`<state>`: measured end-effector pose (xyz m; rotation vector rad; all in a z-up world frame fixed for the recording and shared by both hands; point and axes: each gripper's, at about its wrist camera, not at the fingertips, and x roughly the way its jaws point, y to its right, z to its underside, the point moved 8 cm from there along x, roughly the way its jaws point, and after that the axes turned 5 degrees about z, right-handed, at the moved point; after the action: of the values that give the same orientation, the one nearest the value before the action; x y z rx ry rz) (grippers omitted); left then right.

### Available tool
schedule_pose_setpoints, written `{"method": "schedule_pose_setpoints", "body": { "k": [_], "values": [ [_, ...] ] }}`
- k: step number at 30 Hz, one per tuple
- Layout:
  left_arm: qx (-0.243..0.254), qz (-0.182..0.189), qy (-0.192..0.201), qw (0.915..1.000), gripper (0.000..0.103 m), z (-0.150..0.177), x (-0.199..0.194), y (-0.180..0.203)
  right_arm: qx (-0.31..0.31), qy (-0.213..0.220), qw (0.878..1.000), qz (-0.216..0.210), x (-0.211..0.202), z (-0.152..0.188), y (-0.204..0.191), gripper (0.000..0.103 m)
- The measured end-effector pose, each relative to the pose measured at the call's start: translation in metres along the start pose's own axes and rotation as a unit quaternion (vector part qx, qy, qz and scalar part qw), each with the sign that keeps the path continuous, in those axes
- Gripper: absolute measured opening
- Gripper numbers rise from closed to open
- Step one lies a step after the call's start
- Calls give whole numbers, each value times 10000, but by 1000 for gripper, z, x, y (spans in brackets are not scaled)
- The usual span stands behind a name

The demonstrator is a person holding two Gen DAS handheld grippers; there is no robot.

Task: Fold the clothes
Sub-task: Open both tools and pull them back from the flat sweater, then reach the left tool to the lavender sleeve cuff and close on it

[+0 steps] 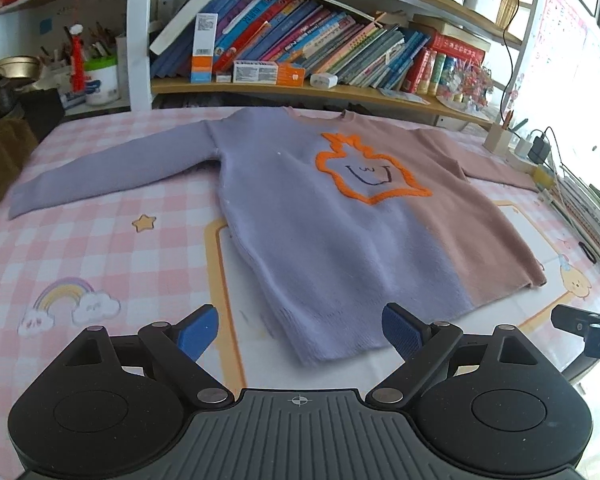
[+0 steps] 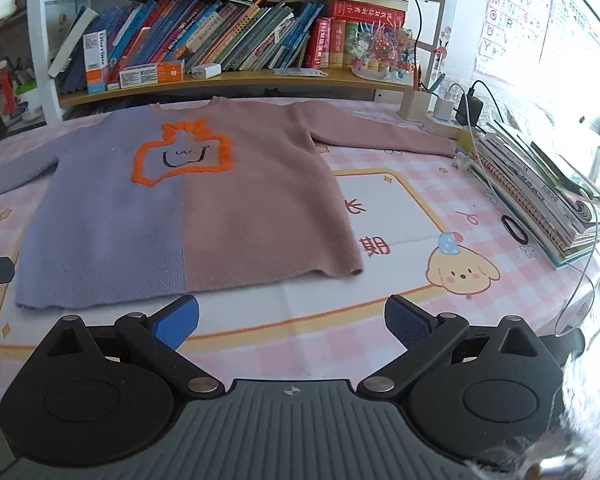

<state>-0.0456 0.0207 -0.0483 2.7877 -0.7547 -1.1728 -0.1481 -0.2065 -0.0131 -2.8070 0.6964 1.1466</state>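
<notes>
1. The left gripper [image 1: 300, 334] has its two blue-padded fingers [image 1: 198, 336] spread wide with nothing between them; it hangs over the near hem of the sweater's lilac half.
2. The right gripper [image 2: 292, 325] is spread just as wide and is also empty; its blue pads [image 2: 406, 326] stand over bare tablecloth just short of the hem, and do not touch it.
3. The fuzzy knit sweater, lilac on one half and dusty pink on the other [image 1: 340, 216] [image 2: 204, 200], lies flat and face up in the middle of the table, hem towards the grippers, neckline towards the shelf.
4. An orange outlined figure with a small drawn face [image 1: 366, 170] [image 2: 184, 152] sits on the chest across the colour seam.
5. The lilac sleeve [image 1: 112, 176] stretches out to the left; the pink sleeve [image 2: 384, 136] stretches out to the right, its cuff near the stack of books.
6. Under the sweater is a pink-and-white checked tablecloth [image 1: 100, 240] [image 2: 420, 360] printed with a rainbow [image 1: 66, 292], a star [image 1: 144, 223] and a yellow puppy in a blue hat [image 2: 462, 266].
7. A black hair tie [image 2: 514, 229] lies on the cloth beside a stack of spiral-bound books [image 2: 540, 196] at the right edge.
8. Behind the table stands a wooden shelf of leaning colourful books [image 1: 300, 40] [image 2: 220, 40]; a white power strip with plugged-in chargers [image 2: 450, 114] sits near the far right corner.
</notes>
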Motion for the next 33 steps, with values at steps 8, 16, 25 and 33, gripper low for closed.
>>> {"method": "schedule_pose_setpoints", "body": {
  "k": [8, 16, 25, 33],
  "values": [
    [-180, 110, 74, 9998, 91, -19, 8, -51, -22, -91, 9998, 154, 7, -6, -38, 100],
    [-584, -333, 185, 9976, 91, -32, 8, -132, -37, -319, 9988, 361, 15, -6, -60, 100],
    [-917, -995, 476, 9897, 90, -49, 5, -218, -240, -508, 9976, 414, 24, -8, -86, 100],
    [-1970, -1198, 760, 9701, 66, -61, 18, -283, -462, -533, 9961, 527, 29, -15, -94, 100]
  ]
}}
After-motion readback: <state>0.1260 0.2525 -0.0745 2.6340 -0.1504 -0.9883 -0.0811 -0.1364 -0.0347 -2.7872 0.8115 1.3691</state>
